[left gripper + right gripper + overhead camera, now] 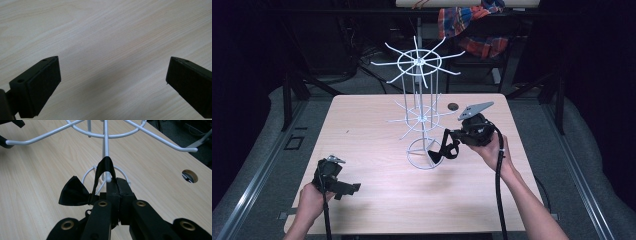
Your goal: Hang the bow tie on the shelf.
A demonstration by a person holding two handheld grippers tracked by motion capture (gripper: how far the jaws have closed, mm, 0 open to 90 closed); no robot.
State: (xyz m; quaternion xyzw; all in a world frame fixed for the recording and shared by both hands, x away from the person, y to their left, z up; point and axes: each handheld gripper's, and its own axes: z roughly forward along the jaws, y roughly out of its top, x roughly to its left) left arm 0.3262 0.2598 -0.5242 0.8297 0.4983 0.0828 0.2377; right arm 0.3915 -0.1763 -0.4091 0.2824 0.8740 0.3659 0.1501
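High view: my right gripper (447,145) holds a black bow tie (439,152) at the white wire rack's (419,62) base, three o'clock side. Left gripper view: my left gripper (112,75) gapes wide over bare table (105,30). Right gripper view: jaws clamped on the bow tie's strap (105,167), looped over a rack prong

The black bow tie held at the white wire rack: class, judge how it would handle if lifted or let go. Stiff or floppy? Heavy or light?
The bow tie is probably floppy: its strap drapes limply over a rack prong. It seems light, since the thin wire shows no sag. Released by the right gripper, it would likely dangle and swing.
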